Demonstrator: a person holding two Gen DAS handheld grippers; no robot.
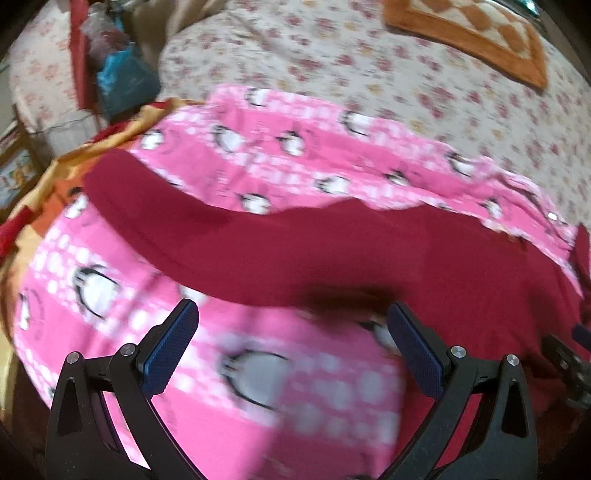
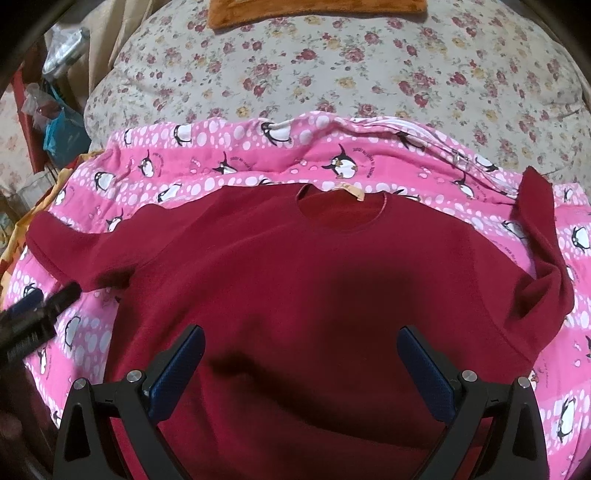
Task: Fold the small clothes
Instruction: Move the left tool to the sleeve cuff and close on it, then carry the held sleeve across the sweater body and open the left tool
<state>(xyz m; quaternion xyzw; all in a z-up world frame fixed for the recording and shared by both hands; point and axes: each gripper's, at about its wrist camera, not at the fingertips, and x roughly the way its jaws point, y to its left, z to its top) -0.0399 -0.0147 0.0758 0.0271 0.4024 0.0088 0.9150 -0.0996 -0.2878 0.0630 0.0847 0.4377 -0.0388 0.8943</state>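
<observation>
Closest in the left wrist view is the left gripper [image 1: 291, 325], its two blue-padded fingers [image 1: 170, 354] spread wide with nothing between them, hovering over a pink penguin blanket [image 1: 288, 387]. Just past the fingertips one dark red shirt [image 1: 332, 243] lies on that blanket; from here only a sleeve and part of the body show, as a long band running from upper left down to the right edge, and the picture is blurred, so finer detail is lost. Beyond the blanket is a floral bedspread [image 1: 332, 66], with one orange patterned mat [image 1: 469, 33] at the top right and an orange-yellow cloth [image 1: 55, 173] poking out at the blanket's left side. At the far right edge a dark piece of the right gripper [image 1: 570, 365] shows. In the right wrist view, the right gripper [image 2: 301, 354] is nearest, its jaws also wide apart and empty, poised above the lower body of the same shirt [image 2: 295, 277]. The shirt lies flat and face up on the pink blanket [image 2: 221, 155], its long axis running away from the camera with the round neckline [image 2: 340, 214] at the far end; a small pale label [image 2: 349, 192] sits at the back of the collar. Two sleeves are out: the left one [image 2: 74, 247] lies flat sideways, the right one [image 2: 543, 251] is rumpled and bent upward. The left gripper [image 2: 40, 306] comes in at the left edge beside the flat sleeve. The floral bedspread [image 2: 369, 74] and the edge of the orange mat [image 2: 314, 11] lie beyond.
</observation>
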